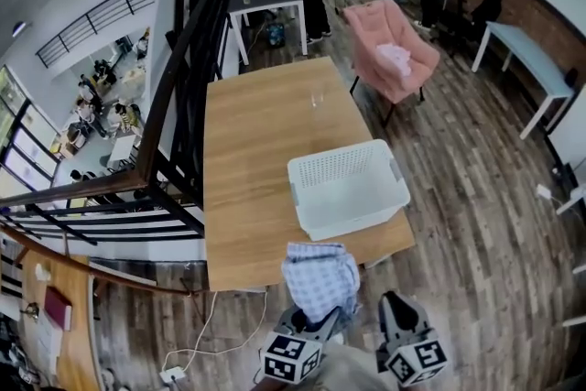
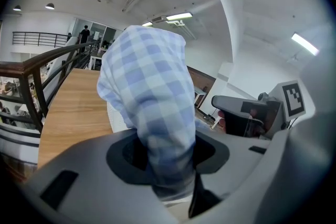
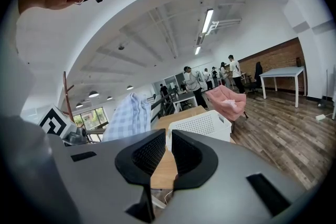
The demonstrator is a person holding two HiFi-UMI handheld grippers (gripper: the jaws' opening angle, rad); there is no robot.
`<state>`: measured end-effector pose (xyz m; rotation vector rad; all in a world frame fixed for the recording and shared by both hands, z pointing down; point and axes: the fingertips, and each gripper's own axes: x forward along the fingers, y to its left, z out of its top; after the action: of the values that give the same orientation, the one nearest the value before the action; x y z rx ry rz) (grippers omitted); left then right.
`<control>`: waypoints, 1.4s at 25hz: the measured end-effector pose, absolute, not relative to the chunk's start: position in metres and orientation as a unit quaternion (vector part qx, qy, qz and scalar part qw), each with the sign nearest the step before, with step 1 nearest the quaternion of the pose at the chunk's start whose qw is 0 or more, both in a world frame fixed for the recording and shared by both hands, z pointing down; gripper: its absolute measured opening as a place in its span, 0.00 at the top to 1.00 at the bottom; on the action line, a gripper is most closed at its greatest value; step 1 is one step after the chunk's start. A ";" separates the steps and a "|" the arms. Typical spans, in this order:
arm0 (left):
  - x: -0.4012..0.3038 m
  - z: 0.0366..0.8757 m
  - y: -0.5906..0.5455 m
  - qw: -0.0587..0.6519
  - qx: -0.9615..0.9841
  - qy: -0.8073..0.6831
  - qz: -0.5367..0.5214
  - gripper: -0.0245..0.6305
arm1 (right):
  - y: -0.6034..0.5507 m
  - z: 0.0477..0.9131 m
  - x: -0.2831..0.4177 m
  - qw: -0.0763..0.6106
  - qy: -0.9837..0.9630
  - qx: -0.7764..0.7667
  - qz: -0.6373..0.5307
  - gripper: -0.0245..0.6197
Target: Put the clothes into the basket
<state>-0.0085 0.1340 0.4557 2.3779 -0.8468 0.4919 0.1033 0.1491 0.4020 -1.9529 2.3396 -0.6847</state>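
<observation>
1. Counted: one left claw [image 2: 168, 153], one right claw [image 3: 161, 150], one blue-and-white checked cloth [image 1: 320, 277], one white slatted basket [image 1: 352, 208], one wooden bench [image 1: 261, 133].
2. Beyond the bench's far end: one pink armchair [image 1: 377, 25], with one pink cloth [image 1: 396, 59] on its seat.
3. Left claw: clamped on the checked cloth's near end, jaws kept partly apart by the bunched fabric.
4. Right claw: empty, jaws only a narrow slit apart, bare bench showing through the gap.
5. Checked cloth: gathered into one long bundle, long axis along the left claw's own line, free end pointing away from the person toward the basket and rising above the jaws.
6. Place of the checked cloth: over the bench's near edge in the head view, just short of the basket's near wall, outside it.
7. Basket: open side up on the bench's near right part, set slightly askew.
</observation>
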 end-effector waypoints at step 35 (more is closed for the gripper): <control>-0.006 0.445 -0.027 0.262 0.911 -0.248 0.199 0.70 | 0.003 0.386 0.095 0.013 0.714 -0.669 -0.207 0.88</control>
<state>-0.0056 -0.0272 0.4446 2.4669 -0.6709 0.5373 0.0952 0.0025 0.3863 -2.0848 2.2233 -0.6436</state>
